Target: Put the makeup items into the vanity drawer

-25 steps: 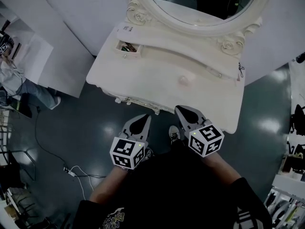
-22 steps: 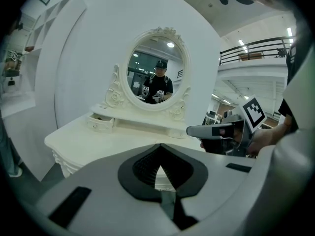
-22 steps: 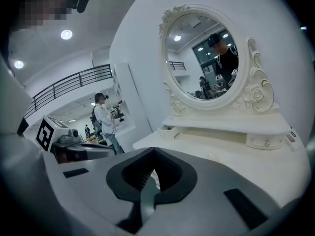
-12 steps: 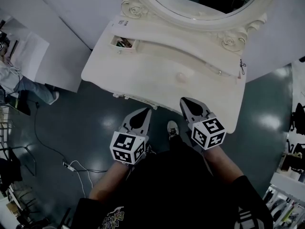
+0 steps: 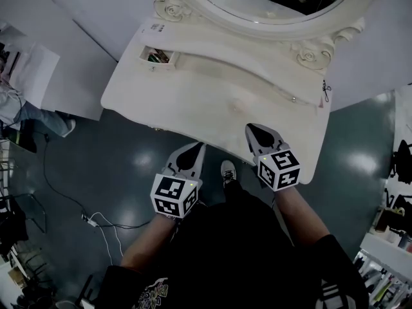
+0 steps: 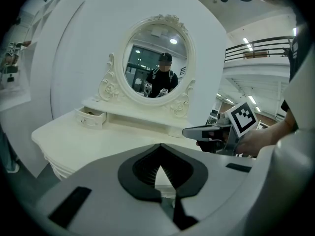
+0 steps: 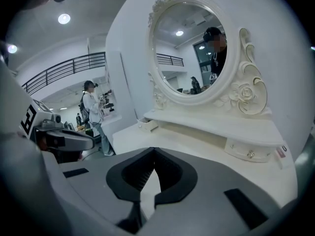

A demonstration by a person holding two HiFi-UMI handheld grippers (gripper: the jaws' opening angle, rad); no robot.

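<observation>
A cream vanity table [image 5: 193,98] with an oval mirror [image 5: 270,2] stands in front of me. Its small left drawer [image 5: 154,57] [image 6: 91,117] [image 7: 147,125] is pulled open, with a few dark small items inside. The small right drawer [image 5: 293,98] [image 7: 248,153] is closed. My left gripper [image 5: 192,150] [image 6: 160,145] is shut and empty, held over the floor just short of the table's front edge. My right gripper [image 5: 253,129] [image 7: 154,149] is shut and empty too, its tip over the tabletop's front right part.
A white partition wall [image 5: 77,37] stands behind and left of the vanity. A person [image 5: 16,105] sits at the far left. A cable with a plug [image 5: 96,225] lies on the dark floor. Shelving [image 5: 386,250] shows at the lower right.
The vanity has slid left and slightly up in the head view. Both grippers have edged forward toward the table and stay shut and empty.
</observation>
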